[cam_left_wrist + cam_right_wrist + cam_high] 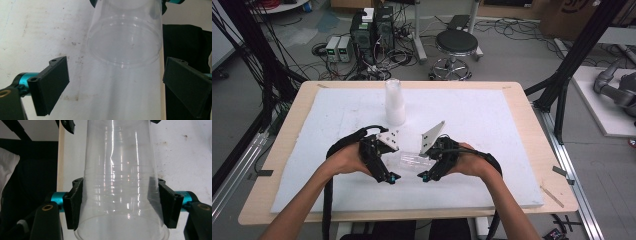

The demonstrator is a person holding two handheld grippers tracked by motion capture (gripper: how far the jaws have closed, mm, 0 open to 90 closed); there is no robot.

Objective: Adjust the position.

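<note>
The clear plastic cup (414,161) lay on its side just above the white foam mat (492,125), between my two hands, near the front middle of the table (522,95). In the right gripper view my right gripper (120,205) pinched the cup (121,182) near its wide rim, one black pad pressed on each side of the wall, and the cup narrowed away from the camera. In the high view that gripper (426,175) sat at the cup's right end, my right hand (469,162) behind it.

My left gripper (389,176) sat at the cup's left end, my left hand (347,160) wrapped round its body. In the left gripper view its jaws stood spread wide, and the cup's round base (123,47) faced the camera. The pads (51,85) looked clear of the wall, so no grip on that side.

Further back on the mat, a stack of cups (395,102) stood upright, well apart from the held cup. Past the table's far edge, a black stool (456,47) and some grey boxes with cables (372,35) sat on the floor.
</note>
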